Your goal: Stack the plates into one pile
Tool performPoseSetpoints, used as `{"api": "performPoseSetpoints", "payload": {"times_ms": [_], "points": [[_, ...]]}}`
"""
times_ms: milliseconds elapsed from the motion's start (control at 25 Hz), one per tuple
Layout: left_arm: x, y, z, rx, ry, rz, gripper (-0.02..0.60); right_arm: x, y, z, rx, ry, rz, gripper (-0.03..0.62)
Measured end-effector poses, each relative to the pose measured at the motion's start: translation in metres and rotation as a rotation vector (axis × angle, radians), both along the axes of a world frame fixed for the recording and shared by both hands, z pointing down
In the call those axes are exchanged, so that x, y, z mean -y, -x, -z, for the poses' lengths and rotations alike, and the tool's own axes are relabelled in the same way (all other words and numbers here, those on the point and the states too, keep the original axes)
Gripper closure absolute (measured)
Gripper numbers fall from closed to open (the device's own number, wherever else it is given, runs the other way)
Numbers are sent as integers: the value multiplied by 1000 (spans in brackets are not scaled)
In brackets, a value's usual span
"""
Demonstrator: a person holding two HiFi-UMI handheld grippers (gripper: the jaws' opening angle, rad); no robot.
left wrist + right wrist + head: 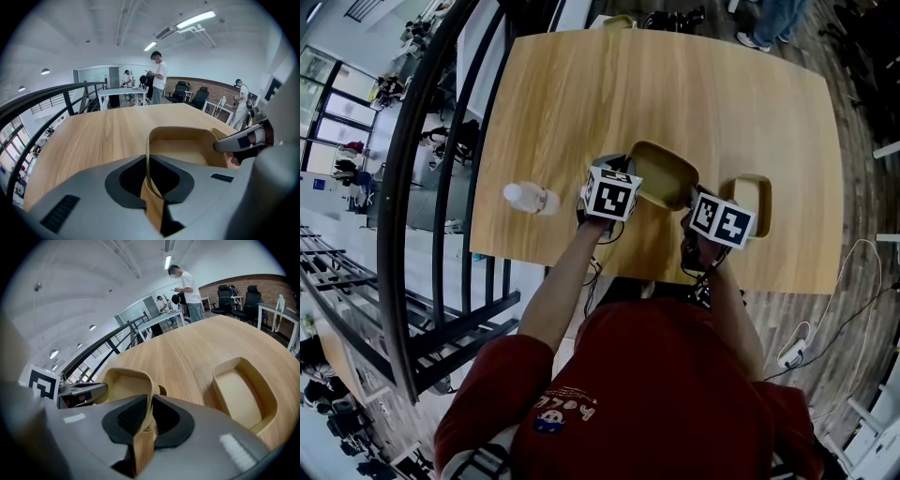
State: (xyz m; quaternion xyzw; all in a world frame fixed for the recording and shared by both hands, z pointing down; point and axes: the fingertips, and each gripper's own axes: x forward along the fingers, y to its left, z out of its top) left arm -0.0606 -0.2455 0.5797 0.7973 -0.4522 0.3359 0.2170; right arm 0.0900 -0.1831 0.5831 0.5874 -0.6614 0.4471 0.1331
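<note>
Plate (666, 173) rim tight in jaws of left gripper (148, 176) and right gripper (149, 417), near edge hidden under marker cubes (612, 194)

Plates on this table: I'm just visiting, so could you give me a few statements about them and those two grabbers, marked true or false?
1. The left gripper and the right gripper both clamp the held plate by its rim. True.
2. The second plate is already stacked under it. False: it lies apart on the table, to the right.
3. A bottle lies on its side on the table. True.
4. The held plate has food in it. False: it is empty.
</note>
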Motion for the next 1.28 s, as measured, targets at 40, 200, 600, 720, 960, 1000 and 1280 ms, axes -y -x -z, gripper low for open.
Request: {"api": "performPoseSetpoints", "payload": {"times_ms": [40,200,600,720,960,1000,1280], "points": [[0,0,-2,2,6,-1,554,0,-1,-2,0,5,1,545],[-1,-3,-9,15,27,-6,554,-1,-3,-9,-5,31,6,551],[-10,1,-25,58,94,-23,554,-10,0,-21,-19,95,20,551],[-13,1,-27,77,126,-35,554,-12,1,-23,-18,119,32,551],[-17,-1,-20,105,185,-64,554,-17,3,-18,17,162,71,551],[-17,-2,-20,112,199,-70,554,-16,2,-18,18,174,77,551],[-28,-2,-35,160,300,-106,549,-22,2,-32,18,261,106,549]]}}
